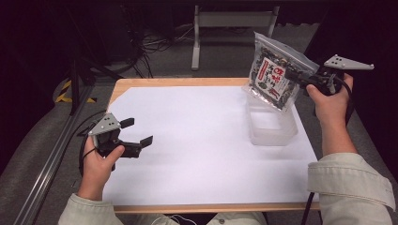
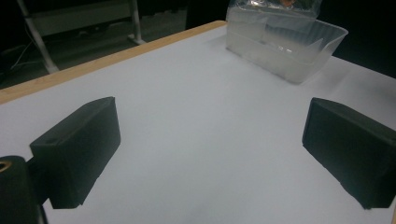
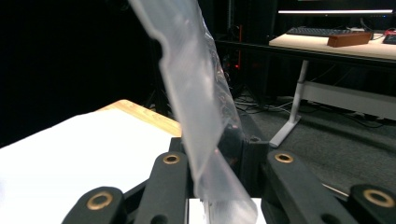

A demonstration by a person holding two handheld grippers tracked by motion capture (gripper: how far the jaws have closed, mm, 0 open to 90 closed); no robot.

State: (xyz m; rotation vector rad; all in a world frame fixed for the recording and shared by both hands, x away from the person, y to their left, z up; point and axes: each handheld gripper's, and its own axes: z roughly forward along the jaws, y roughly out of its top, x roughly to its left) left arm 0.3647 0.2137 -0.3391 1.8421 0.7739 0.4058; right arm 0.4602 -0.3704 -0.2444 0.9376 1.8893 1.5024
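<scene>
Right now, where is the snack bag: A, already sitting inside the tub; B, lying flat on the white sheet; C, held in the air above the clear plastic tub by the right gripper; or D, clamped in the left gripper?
C: the right gripper is shut on the edge of the snack bag, which hangs above the clear plastic tub.

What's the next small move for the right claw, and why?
Probably lower the bag straight down into the clear tub. The right claw is shut on the bag's edge and holds it in the air just above the tub's far end, tilted. The left claw is open, off to the side, holding nothing.
</scene>
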